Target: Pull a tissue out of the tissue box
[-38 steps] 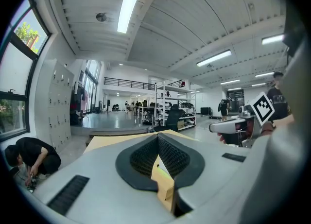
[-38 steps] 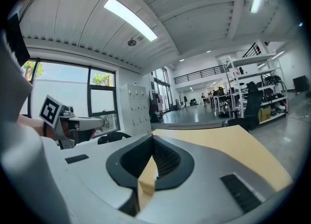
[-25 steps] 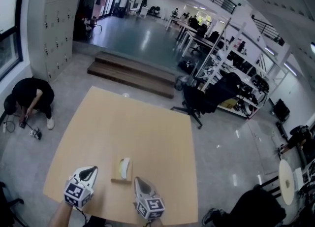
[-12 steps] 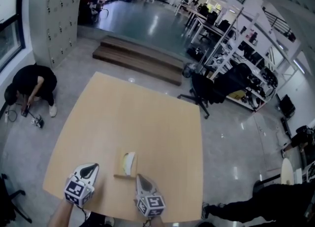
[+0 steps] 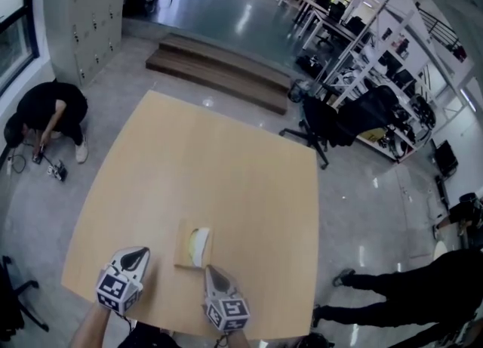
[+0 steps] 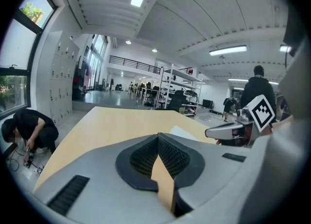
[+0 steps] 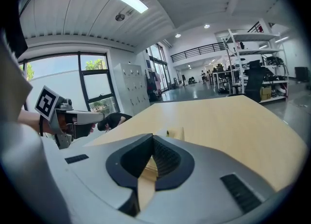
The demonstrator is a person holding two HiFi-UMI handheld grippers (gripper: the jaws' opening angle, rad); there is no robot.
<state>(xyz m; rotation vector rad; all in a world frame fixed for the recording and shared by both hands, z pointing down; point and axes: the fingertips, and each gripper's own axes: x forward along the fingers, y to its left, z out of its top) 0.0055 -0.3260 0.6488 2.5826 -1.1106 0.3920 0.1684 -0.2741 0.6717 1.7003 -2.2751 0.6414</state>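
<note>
while neither claw touches the tissue box yet, the step in hand seems to be the approach, before any grasp. at the left, the left claw point(image 5: 136, 253) hangs over the near part of the tabletop point(image 5: 226, 150). its jaws are pressed together with nothing between them, and it is beside the box but apart from it. in the middle, just ahead of both claws, the tissue box point(image 5: 186, 245) lies flat on the tabletop, and a pale tissue point(image 5: 200, 241) stands out of the slot on its top. at the right, the right claw point(image 5: 211, 272) is near the close corner of the box, its jaws also pressed together and empty.

for the next move, i think one claw must first spread its jaws, then come over the slot and pinch the loose tissue. the other claw could press on the box, because a light box may rise together with the tissue.
</note>
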